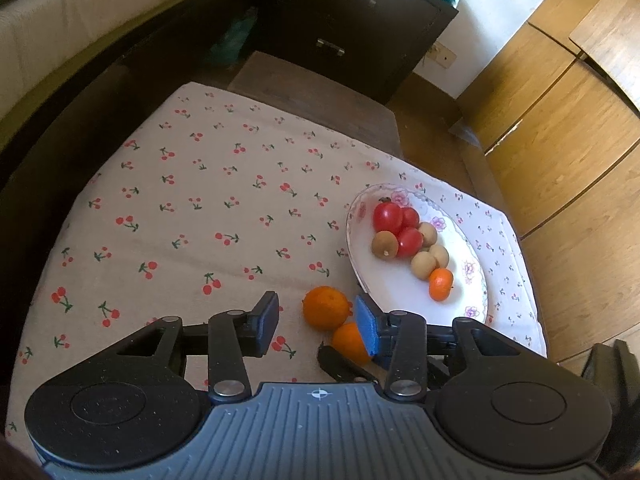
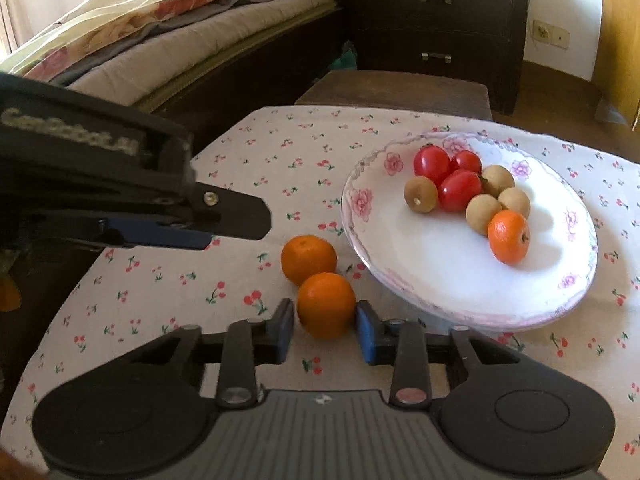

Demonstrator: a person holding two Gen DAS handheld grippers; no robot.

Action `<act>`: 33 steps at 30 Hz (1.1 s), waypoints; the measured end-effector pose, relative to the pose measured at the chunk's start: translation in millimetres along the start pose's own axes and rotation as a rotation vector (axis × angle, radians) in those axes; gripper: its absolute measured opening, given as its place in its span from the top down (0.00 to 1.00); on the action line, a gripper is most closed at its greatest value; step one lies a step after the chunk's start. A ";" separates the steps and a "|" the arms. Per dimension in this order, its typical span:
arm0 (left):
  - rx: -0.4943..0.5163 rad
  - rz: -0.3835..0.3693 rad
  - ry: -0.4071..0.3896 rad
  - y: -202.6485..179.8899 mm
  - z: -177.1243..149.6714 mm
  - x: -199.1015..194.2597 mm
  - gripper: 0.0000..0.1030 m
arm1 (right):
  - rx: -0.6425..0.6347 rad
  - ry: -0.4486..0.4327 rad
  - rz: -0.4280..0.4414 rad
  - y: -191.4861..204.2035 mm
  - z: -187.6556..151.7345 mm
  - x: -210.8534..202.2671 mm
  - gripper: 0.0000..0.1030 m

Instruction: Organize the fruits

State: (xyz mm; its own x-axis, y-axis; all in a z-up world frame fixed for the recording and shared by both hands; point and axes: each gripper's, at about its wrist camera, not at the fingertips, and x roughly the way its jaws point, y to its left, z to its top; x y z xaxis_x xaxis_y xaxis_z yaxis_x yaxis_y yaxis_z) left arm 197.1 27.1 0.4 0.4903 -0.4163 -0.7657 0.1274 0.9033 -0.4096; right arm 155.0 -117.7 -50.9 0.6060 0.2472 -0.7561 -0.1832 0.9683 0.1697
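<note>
Oranges: the right gripper (image 2: 325,330), low over the cloth (image 2: 248,152), flanks the near orange (image 2: 326,305), fingers apart; the left gripper (image 1: 316,322) hovers spread, empty, above.

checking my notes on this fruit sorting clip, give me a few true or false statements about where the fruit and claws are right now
1. Two oranges lie on the tablecloth beside the plate. True: the near orange and the far orange sit on the tablecloth, off the plate.
2. The plate holds no orange. False: one small orange lies on it.
3. The right claw has its fingers on either side of the near orange. True; whether they press it is unclear.
4. Three red tomatoes are on the plate. True.
5. The left claw grips a tomato. False: it is open and holds nothing.
6. The plate holds only tomatoes. False: brown round fruits lie there too.
</note>
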 end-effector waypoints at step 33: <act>0.223 0.074 -0.028 -30.3 -13.8 48.4 0.53 | 0.082 0.079 0.061 -51.2 -42.6 -74.0 0.69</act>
State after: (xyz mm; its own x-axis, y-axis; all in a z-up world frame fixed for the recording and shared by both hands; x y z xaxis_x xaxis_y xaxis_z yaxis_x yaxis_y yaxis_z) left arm 205.0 -21.8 -31.1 0.5288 -0.3475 -0.7743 0.2757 0.9332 -0.2305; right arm 86.6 -187.1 -30.5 0.5322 0.3057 -0.7895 -0.1523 0.9519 0.2659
